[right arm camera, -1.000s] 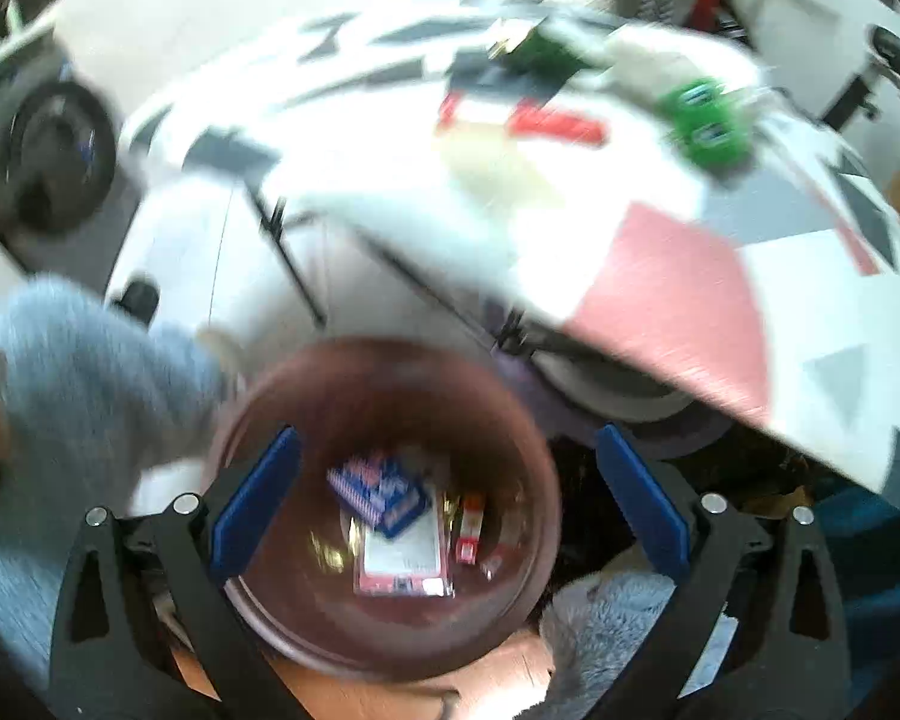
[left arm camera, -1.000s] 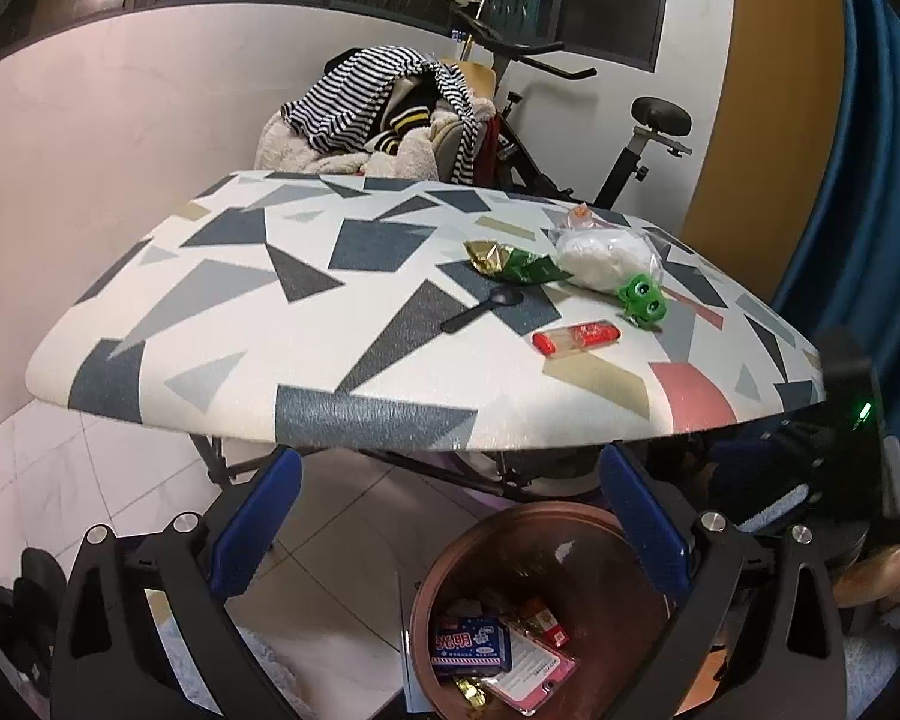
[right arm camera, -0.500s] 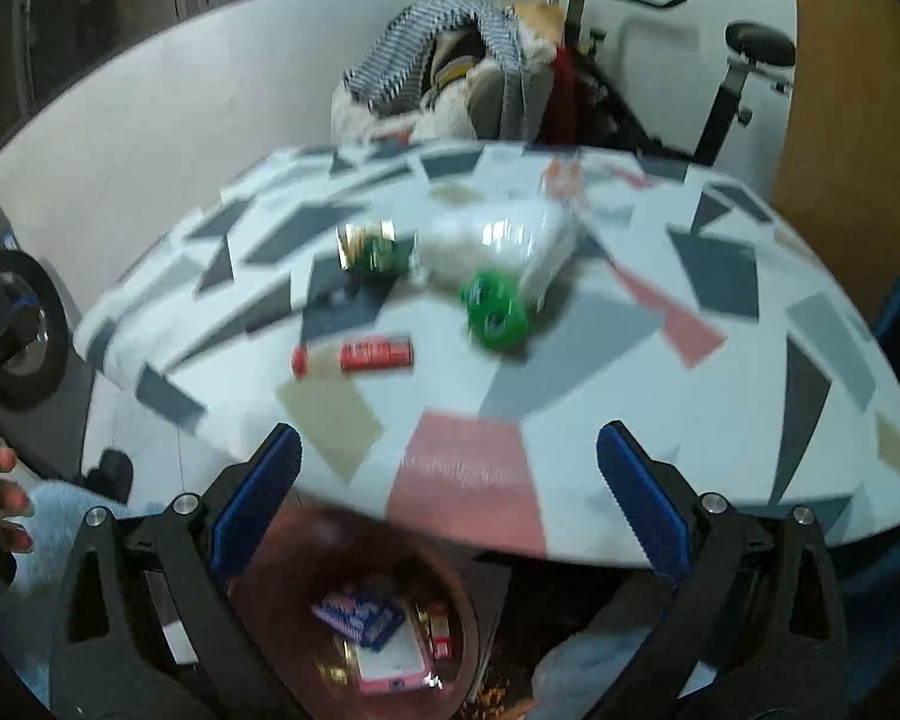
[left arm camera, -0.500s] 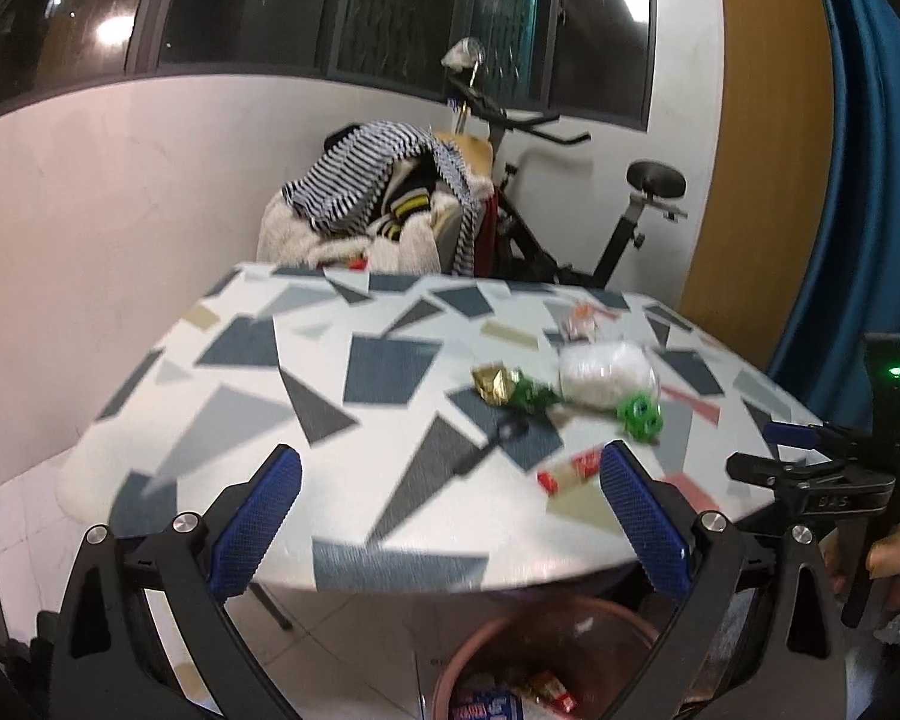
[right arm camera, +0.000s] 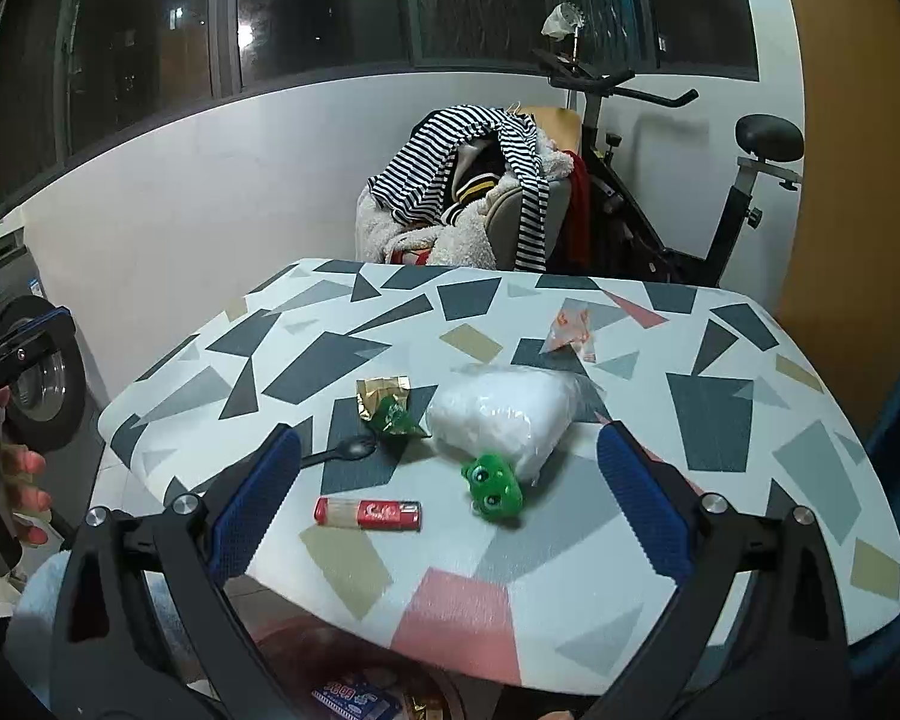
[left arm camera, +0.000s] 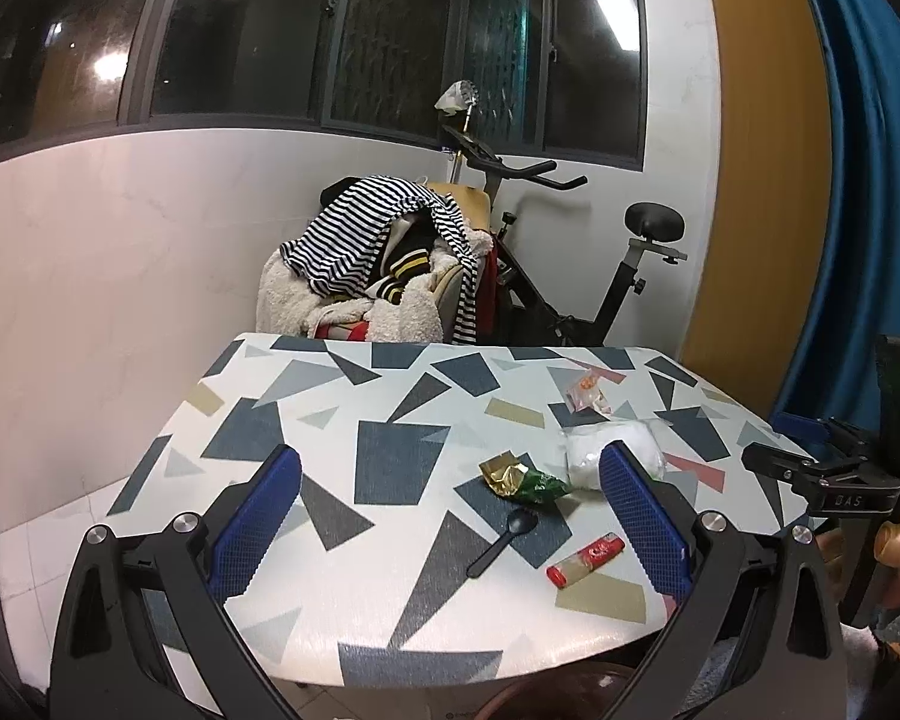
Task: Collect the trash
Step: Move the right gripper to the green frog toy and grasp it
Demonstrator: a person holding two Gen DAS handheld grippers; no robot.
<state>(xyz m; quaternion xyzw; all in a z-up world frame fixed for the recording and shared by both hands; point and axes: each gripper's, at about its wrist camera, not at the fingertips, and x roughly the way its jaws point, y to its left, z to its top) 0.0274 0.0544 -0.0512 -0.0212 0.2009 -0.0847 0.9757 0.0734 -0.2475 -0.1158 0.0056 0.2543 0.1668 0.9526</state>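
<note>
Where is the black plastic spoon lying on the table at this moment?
The black plastic spoon lies on the table near its front edge, in both wrist views, between the green and gold wrapper behind it and the red packet on its right.

The table with the grey, blue and pink geometric pattern has its whole left half bare, from the near left corner to the far edge, so a gripper can pass there freely. The clutter sits right of the middle: a red and tan stick packet near the front edge, a black plastic spoon just behind it, a crumpled green and gold wrapper, a white filled plastic bag touching a green frog toy, and a small clear orange-printed packet toward the far edge. The near right corner lies bare. Beyond the far edge, a chair heaped with striped clothes and a black exercise bike block the way.
</note>
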